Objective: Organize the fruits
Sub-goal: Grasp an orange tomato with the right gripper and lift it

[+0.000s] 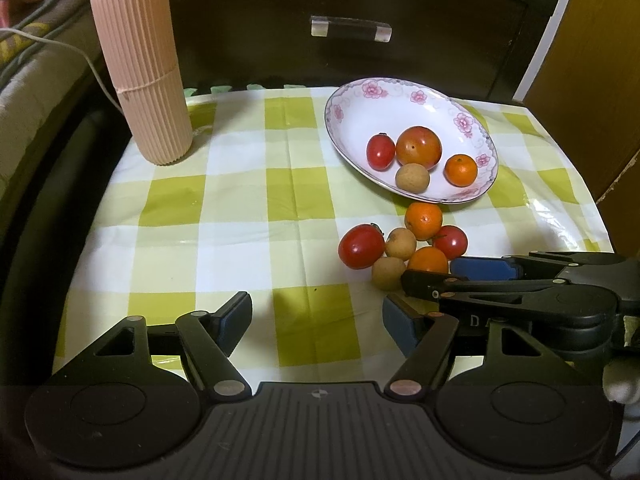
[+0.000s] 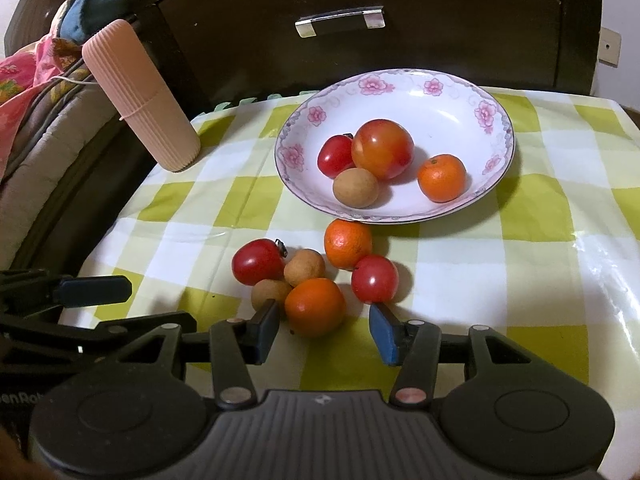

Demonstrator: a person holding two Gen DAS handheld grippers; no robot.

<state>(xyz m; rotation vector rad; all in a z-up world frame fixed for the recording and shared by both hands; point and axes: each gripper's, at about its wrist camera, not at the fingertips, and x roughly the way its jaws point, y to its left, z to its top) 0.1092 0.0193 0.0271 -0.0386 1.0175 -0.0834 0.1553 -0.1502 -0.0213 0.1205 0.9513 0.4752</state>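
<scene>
A white floral plate [image 2: 400, 74] holds a large tomato [image 2: 382, 154], a cherry tomato [image 2: 334, 156], a longan [image 2: 355, 187] and a small orange [image 2: 442, 178]. In front of it, loose fruit lies on the checked cloth: two tomatoes [image 2: 258, 260] [image 2: 374, 278], two longans [image 2: 304, 266] [image 2: 270, 292] and two oranges [image 2: 348, 242] [image 2: 316, 306]. My right gripper [image 2: 325, 328] [image 1: 430, 274] is open around the nearest orange [image 1: 428, 260], its pads clear of it. My left gripper [image 1: 318, 316] [image 2: 160, 302] stands open over bare cloth, left of the pile.
A tall pink ribbed container [image 1: 140, 64] stands at the table's back left corner. Behind the table is a dark wooden drawer front with a metal handle [image 1: 350, 28]. Bedding and a white cable [image 1: 96, 68] lie to the left. The green-checked cloth [image 1: 240, 200] covers the table.
</scene>
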